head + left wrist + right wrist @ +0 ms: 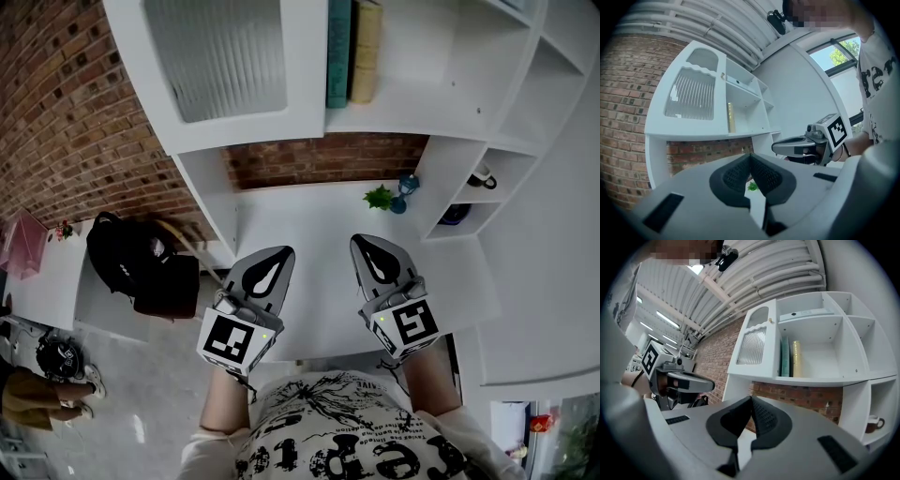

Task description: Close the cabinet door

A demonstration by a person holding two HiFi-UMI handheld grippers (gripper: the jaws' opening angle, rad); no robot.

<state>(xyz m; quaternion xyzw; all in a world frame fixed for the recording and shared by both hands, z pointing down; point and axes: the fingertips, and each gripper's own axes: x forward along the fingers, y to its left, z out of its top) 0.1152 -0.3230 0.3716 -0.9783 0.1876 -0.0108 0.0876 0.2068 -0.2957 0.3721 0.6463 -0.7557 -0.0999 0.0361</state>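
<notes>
The white cabinet door [230, 66] with a ribbed glass pane stands swung open at the upper left of the shelf unit, left of two upright books [352, 52]. Both grippers hover level over the white desk [309, 225], well below the door and apart from it. My left gripper [272, 260] is shut with nothing in it, and so is my right gripper [371, 247]. In the left gripper view the left gripper [751, 161] points toward the door [691, 93]. In the right gripper view the right gripper [751, 404] faces the door [752, 345] and books [790, 357].
A small green plant [380, 197] and a blue ornament [408, 186] sit at the back of the desk. A mug [483, 176] stands in a right-hand cubby. A black backpack [141, 262] lies on the low bench at left. Brick wall runs behind.
</notes>
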